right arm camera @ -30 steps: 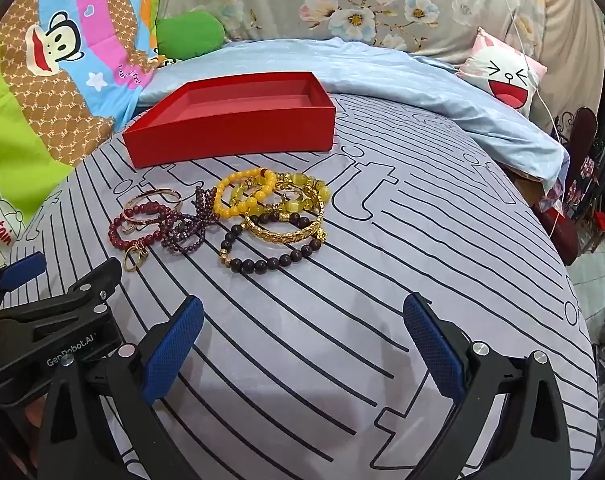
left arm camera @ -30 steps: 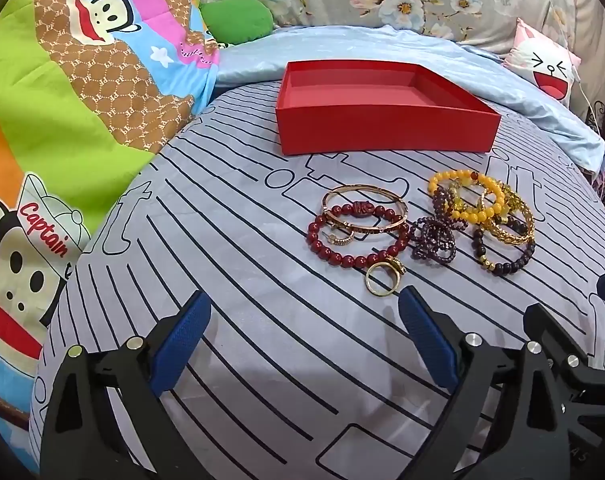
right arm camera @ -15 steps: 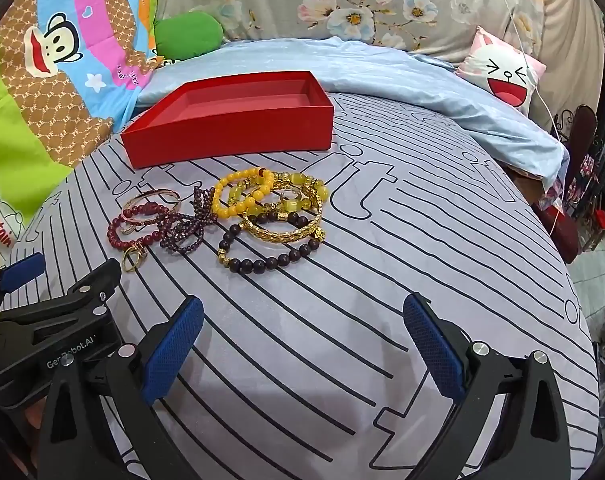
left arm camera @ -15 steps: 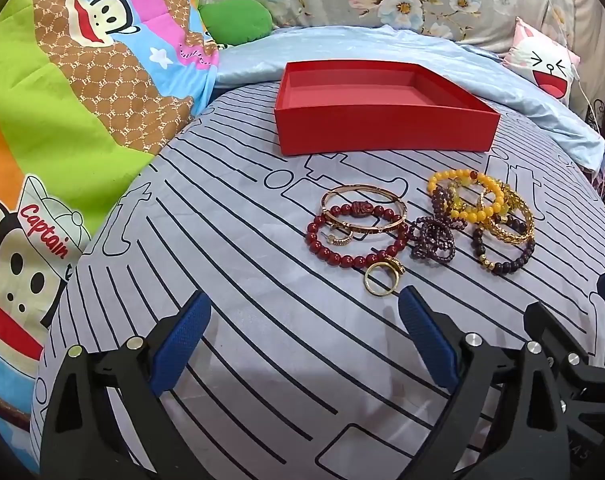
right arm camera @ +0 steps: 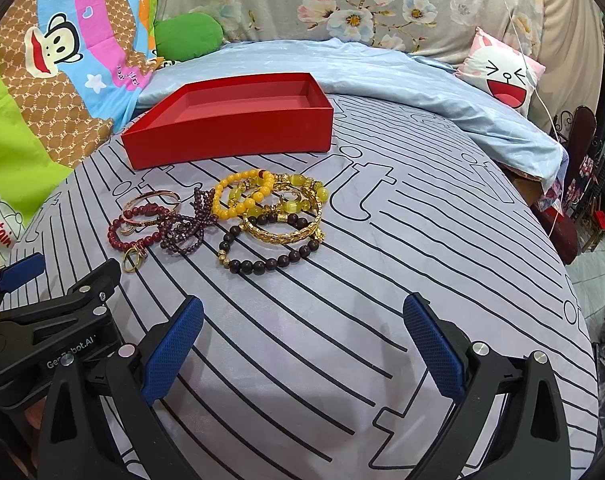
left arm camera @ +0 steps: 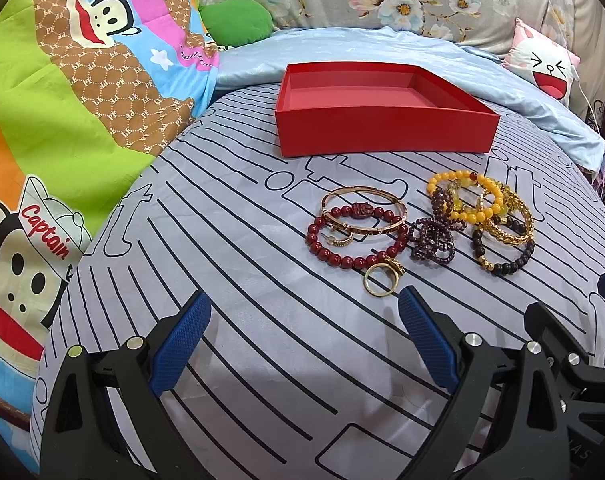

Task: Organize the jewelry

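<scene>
The left hand-held gripper (left arm camera: 304, 334) hovers low over the bed (left arm camera: 230, 280), jaws spread wide and holding nothing. The right hand-held gripper (right arm camera: 302, 338) is in the same condition: jaws spread, nothing between the blue pads (right arm camera: 172, 350).

The jewelry lies in a loose cluster on the striped sheet, just ahead of both grippers. A gold ring (left arm camera: 380, 278) lies nearest the left gripper, just beyond its right finger. Touching the ring is a red bead bracelet (left arm camera: 354, 236), with a thin gold bangle (left arm camera: 362, 208) overlapping its far side. To the right of these lies a tangled purple bead strand (left arm camera: 432, 240). Farther right, a yellow bead bracelet (right arm camera: 242, 196), a gold chain bracelet (right arm camera: 282, 234) and a dark bead bracelet (right arm camera: 262, 260) lie stacked on one another, ahead and left of the right gripper.

A red box (left arm camera: 382, 120), open-topped, stands on the bed beyond the cluster, apart from it. No jewelry is visible inside the box.
</scene>
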